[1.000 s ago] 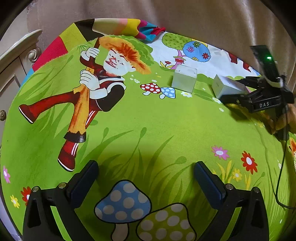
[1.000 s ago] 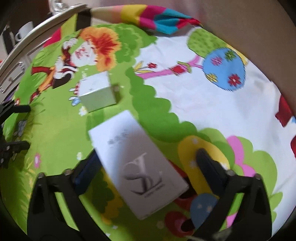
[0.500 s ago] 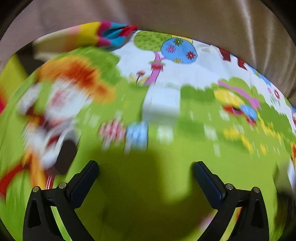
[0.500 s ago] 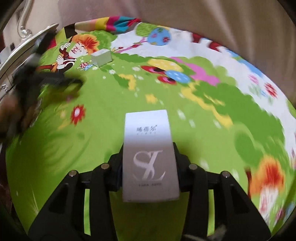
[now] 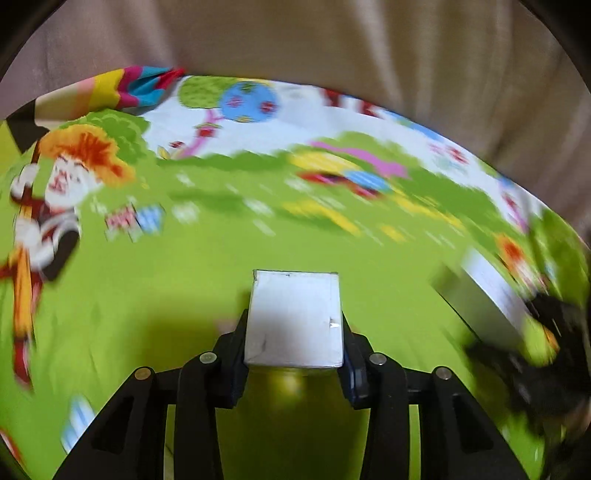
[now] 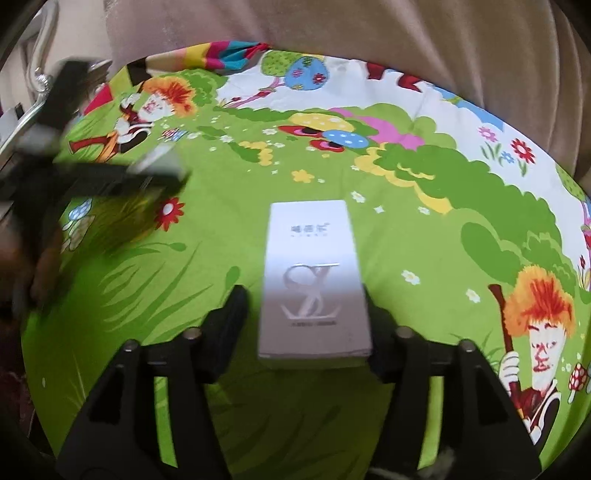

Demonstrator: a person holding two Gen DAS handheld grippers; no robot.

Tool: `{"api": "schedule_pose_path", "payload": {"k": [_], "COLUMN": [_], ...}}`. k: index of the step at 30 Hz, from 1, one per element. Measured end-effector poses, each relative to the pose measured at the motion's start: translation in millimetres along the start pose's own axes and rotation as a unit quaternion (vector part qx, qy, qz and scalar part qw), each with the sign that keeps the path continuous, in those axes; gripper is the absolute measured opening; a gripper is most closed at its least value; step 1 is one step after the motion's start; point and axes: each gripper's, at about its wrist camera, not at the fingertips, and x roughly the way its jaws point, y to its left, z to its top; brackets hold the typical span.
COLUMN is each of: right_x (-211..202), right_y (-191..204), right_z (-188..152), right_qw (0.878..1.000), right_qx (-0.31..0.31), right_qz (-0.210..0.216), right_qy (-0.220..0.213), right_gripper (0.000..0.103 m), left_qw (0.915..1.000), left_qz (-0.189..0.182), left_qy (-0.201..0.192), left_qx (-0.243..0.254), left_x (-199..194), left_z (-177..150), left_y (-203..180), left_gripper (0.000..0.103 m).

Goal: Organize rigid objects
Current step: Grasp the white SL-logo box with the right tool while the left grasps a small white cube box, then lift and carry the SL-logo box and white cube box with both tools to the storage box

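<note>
The left gripper [image 5: 293,343] is clamped on a small white box [image 5: 294,319], both pads pressed flat against its sides; the box juts forward from between the fingers, above the green cartoon cloth [image 5: 177,302]. No opening shows on it, so its contents cannot be told.

The right gripper [image 6: 303,321] has a flat white box [image 6: 314,280] with a silver logo lying lengthwise between its fingers. The right finger [image 6: 380,332] touches the box edge, while a sliver of cloth shows between the box and the left finger [image 6: 227,325], so the jaws stand slightly parted and the grip looks loosened. This box is shut too.

From the left wrist view, the flat box shows as a blur off to the right, well apart from the small one. Beige fabric [image 6: 369,33] hangs beyond the cloth.
</note>
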Motion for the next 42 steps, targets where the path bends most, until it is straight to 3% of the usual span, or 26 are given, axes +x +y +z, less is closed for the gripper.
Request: {"api": "schedule_pose_path", "payload": {"k": [4,7,11,15,18,34,38,42], "right_x": [2,7,11,8,7,5,-26,-89], "right_y": [2,-1,1,-1,-4,-6,-2,25], "right_z": [2,8,13,12,12,13,-6,-45], "right_qw": [1.000,1.000,1.000,0.999,0.999,0.995,0.992,0.979], "right_qx": [-0.002,0.001,0.002,0.006,0.014,0.024,0.086,0.139], "right_qz": [0.001,-0.013,-0.021,-0.033,-0.042,-0.098,-0.085,-0.098], "right_qy": [0.002,0.006,0.005,-0.003,-0.005,-0.009,-0.042,-0.112], "right_gripper": [0.074,0.075,0.075,0.054,0.046,0.045,0.045,0.045], "left_qw": [0.9981,0.9977,0.9969,0.9969,0.9969,0.9969,0.9986,0.9966], "left_qz": [0.023,0.025,0.038,0.043,0.043,0.060,0.048,0.045], "left_qy": [-0.009,-0.004,-0.004,-0.008,-0.009,-0.009,-0.010,-0.069], "left_qx": [0.057,0.064,0.069,0.066,0.065,0.050,0.018,0.007], "left_x": [-8,-1,-3,-5,-4,-7,-33,-87], "left_z": [-20,-14,-18,-17,-17,-19,-41,-63], "left_y": [-37,-41,-44,-42,-43,-40,-44,-57], "left_gripper": [0.044,0.056,0.057,0.041,0.041,0.041,0.041,0.041]}}
